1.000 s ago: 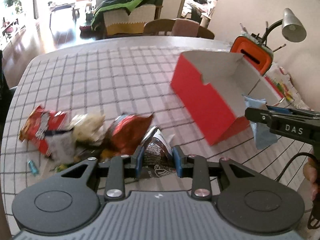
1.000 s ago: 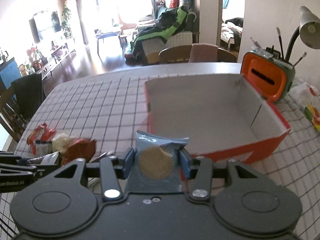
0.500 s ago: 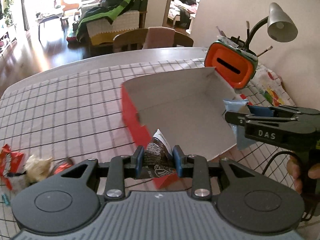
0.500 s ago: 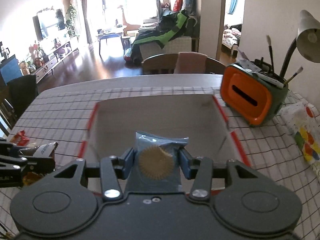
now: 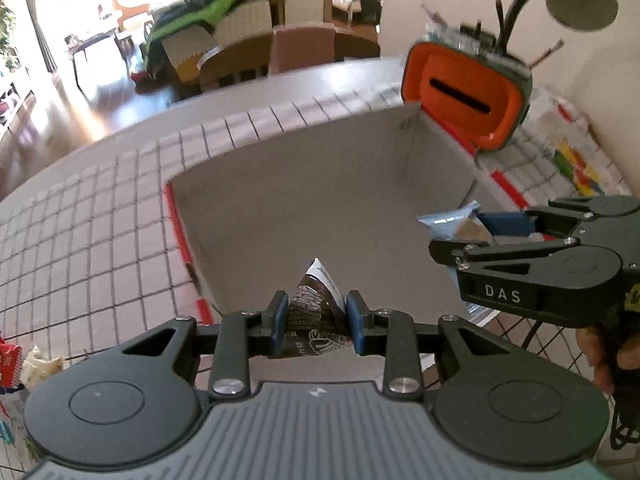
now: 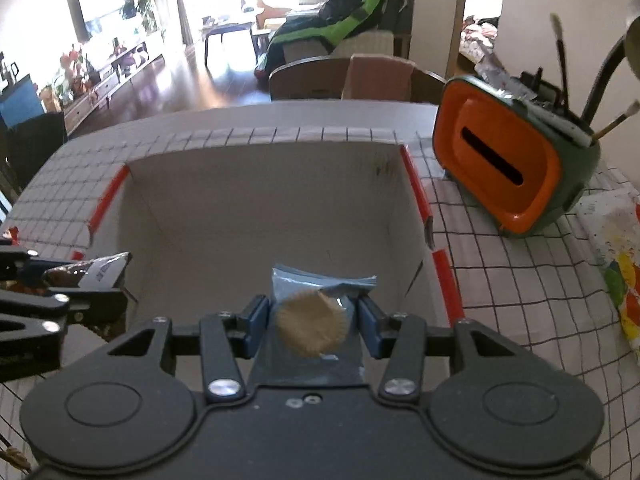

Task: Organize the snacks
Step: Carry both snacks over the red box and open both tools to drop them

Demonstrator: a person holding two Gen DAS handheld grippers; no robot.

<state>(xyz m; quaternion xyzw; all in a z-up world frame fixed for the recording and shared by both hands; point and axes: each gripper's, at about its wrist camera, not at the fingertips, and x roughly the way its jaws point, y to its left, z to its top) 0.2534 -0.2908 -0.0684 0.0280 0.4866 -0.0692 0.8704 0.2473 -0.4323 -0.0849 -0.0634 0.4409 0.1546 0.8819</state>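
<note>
Over the open red box (image 6: 256, 216), the left gripper (image 5: 316, 316) clamps a brown snack packet (image 5: 314, 304); at three o'clock, the right gripper (image 6: 312, 316) pinches a blue cookie packet (image 6: 316, 312).

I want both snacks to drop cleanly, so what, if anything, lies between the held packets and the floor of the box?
Nothing visible. The brown packet in the left tongs and the blue packet in the right tongs both hang over the open box, whose visible floor is bare.
</note>
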